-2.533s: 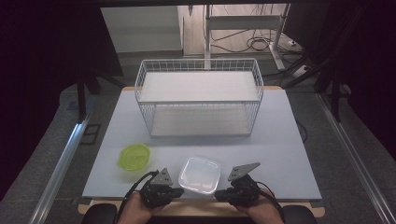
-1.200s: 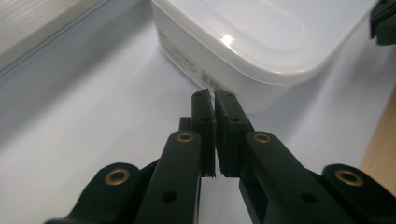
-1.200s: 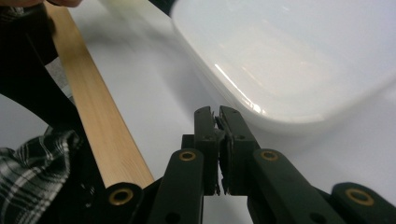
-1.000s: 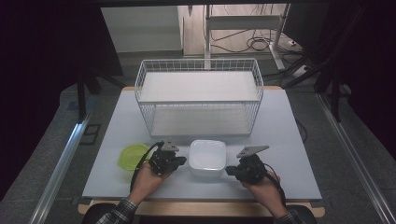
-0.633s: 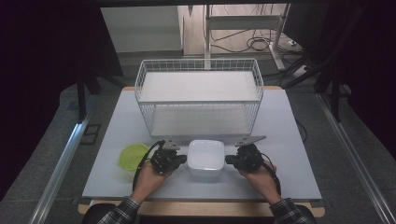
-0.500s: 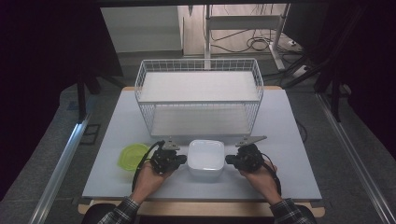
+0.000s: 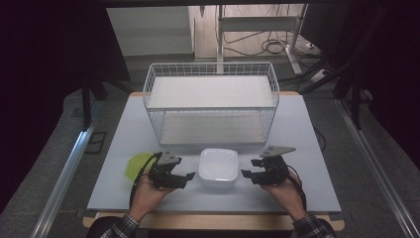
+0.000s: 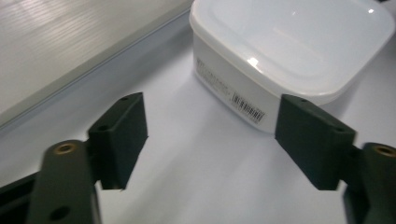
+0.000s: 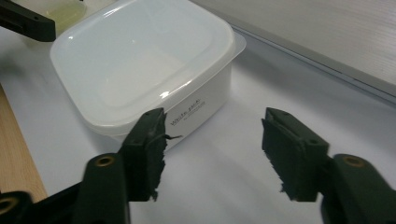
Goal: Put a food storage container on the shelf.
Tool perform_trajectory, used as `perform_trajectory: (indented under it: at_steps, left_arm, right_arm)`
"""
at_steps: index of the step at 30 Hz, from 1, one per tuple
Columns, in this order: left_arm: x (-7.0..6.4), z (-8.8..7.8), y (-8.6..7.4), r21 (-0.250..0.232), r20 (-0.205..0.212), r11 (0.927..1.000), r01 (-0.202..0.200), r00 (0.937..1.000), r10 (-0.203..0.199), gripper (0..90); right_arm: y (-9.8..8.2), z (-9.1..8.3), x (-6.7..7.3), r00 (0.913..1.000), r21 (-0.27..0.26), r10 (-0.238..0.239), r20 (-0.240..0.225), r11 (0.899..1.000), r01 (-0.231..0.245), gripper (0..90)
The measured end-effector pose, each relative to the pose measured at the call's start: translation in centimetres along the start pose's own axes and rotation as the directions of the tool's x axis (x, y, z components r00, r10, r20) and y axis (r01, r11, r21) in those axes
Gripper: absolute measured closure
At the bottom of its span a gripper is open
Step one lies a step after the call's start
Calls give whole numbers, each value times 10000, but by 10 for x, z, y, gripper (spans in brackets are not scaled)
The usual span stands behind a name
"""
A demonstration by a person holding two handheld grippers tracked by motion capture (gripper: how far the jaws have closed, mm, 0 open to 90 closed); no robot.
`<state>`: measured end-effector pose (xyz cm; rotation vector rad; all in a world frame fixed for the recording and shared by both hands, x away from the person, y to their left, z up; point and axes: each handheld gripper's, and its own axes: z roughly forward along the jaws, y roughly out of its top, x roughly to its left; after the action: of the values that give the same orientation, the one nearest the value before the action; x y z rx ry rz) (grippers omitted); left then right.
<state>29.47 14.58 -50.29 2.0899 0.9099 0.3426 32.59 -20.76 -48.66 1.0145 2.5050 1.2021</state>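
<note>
Tabletop (image 7: pixel 124 148), high view: wire basket (image 7: pixel 211 106) at far edge; white lidded container (image 7: pixel 218 167) set down nr. the near edge, centred, just in front of the basket, vs. 2.5 s earlier when it was carried closer to the near edge. Green lid (image 7: pixel 136 164) lies twd. the near-left corner. Left claw (image 7: pixel 184 177) and right claw (image 7: pixel 250 175) flank the container; jaws of both have just been opening, now apart, nothing pressed betw. them. Container released; placement judged complete, hands free for withdrawal or next item.
</note>
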Motion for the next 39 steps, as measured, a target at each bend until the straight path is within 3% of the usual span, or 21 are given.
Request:
perform_trajectory:
  at_steps: [3,8,12,13,17,21,26,29,33,34,39]
  left_arm:
    - [0,1,0,45,-52,10000,70,10000,-70,170]
    - [1,-1,2,33,263,9999,145,9995,-146,136]
    - [0,-1,4,-182,424,9998,-84,9991,91,107]
    - [0,0,5,-268,557,9992,-307,9979,321,105]
    - [-2,2,8,-285,533,9980,-556,9969,571,81]
    - [-3,2,18,-236,530,9992,-325,9980,337,69]
    - [-5,10,27,-97,668,9993,-375,9970,380,40]
    - [-4,15,30,-142,994,9997,-215,9948,228,31]
    - [-2,19,33,-96,941,9999,-113,9955,122,49]
    - [-1,20,33,-93,987,9999,-66,9951,75,68]
    - [2,32,37,119,1340,9999,-34,9910,18,96]
  right_arm:
    - [0,0,0,10000,-132,-58,-10,9999,58,329]
    - [0,-1,0,10000,-247,-63,-18,9997,63,287]
    - [0,-1,0,10000,-420,-36,-63,9991,34,244]
    - [1,-1,0,9999,-461,-29,-128,9989,23,224]
    - [2,0,2,9998,-462,-9,-173,9989,1,193]
    - [7,1,5,9994,-412,28,-331,9991,-42,159]
    - [13,4,10,9988,-322,178,-452,9993,-193,107]
    - [17,6,11,9982,-278,346,-486,9990,-360,113]
    - [20,8,11,9964,-252,441,-719,9986,-460,144]
    - [23,10,11,9941,-245,496,-960,9983,-522,160]
    - [26,19,11,9915,-94,635,-1134,9978,-649,178]
